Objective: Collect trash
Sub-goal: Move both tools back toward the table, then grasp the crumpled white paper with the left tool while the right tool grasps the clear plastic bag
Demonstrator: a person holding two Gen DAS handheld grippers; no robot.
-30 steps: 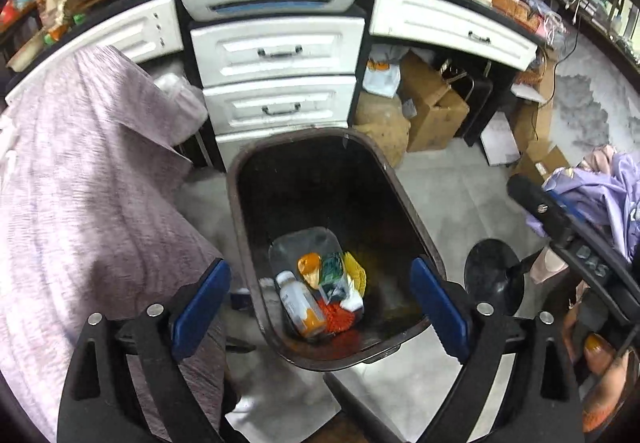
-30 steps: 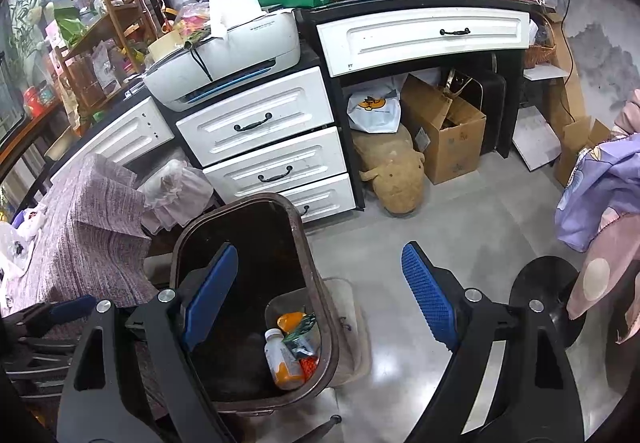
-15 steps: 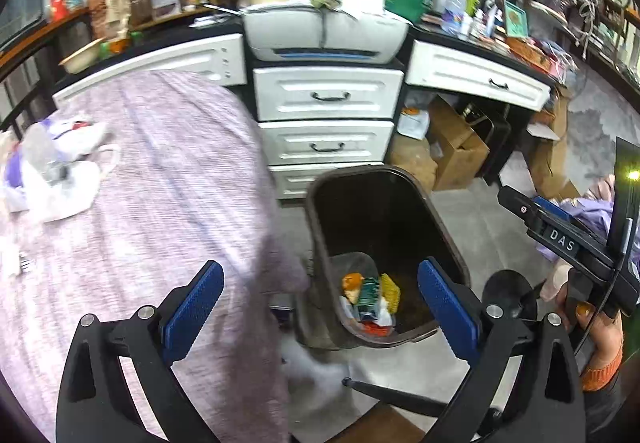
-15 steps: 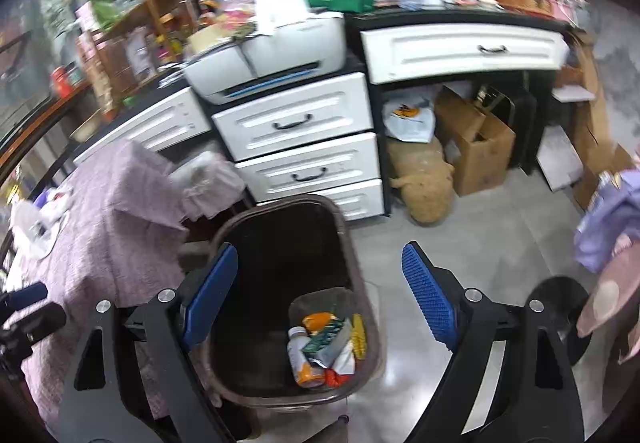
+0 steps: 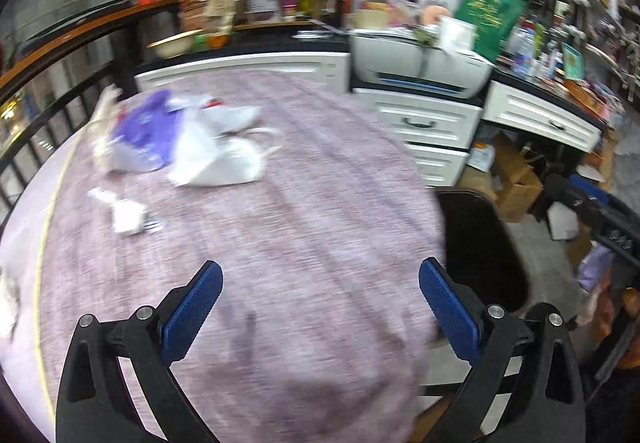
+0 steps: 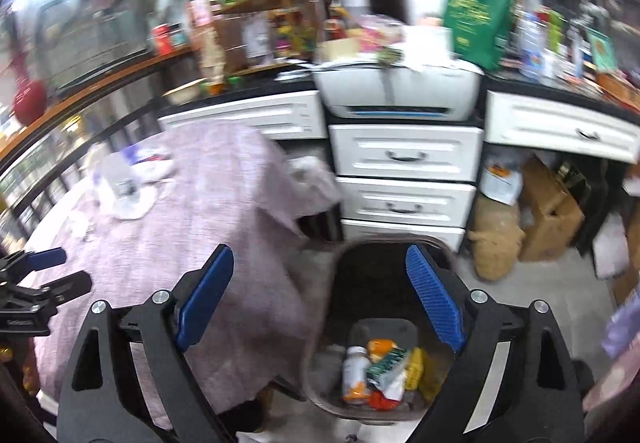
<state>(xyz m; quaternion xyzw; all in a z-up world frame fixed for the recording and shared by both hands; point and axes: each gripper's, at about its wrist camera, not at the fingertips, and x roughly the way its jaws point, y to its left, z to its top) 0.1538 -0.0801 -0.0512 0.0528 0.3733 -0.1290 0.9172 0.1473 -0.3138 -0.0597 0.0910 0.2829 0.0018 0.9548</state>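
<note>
Trash remaining, a white plastic bag (image 5: 224, 151) beside purple wrapping (image 5: 140, 135), lies far and left of our left gripper (image 5: 320, 299) on the table (image 5: 320, 203). Left is nearer. Both hold nothing; the right gripper (image 6: 320, 295) is opening above the bin (image 6: 376, 267).

Woven, matt lilac tablecloth (image 5: 304, 227), slightly ribbed. Crinkled white plastic bags (image 5: 224, 159) and purple film (image 5: 140, 135) at far left on it. Dark, smooth plastic bin (image 6: 384, 283) at right, holding a glossy plastic bottle (image 6: 354, 373). Ribbed blue rubbery pads (image 5: 448, 311) on matt black plastic fingers. Far off, satin white-painted drawers (image 6: 404, 155), brown corrugated cardboard box (image 6: 548, 211).
</note>
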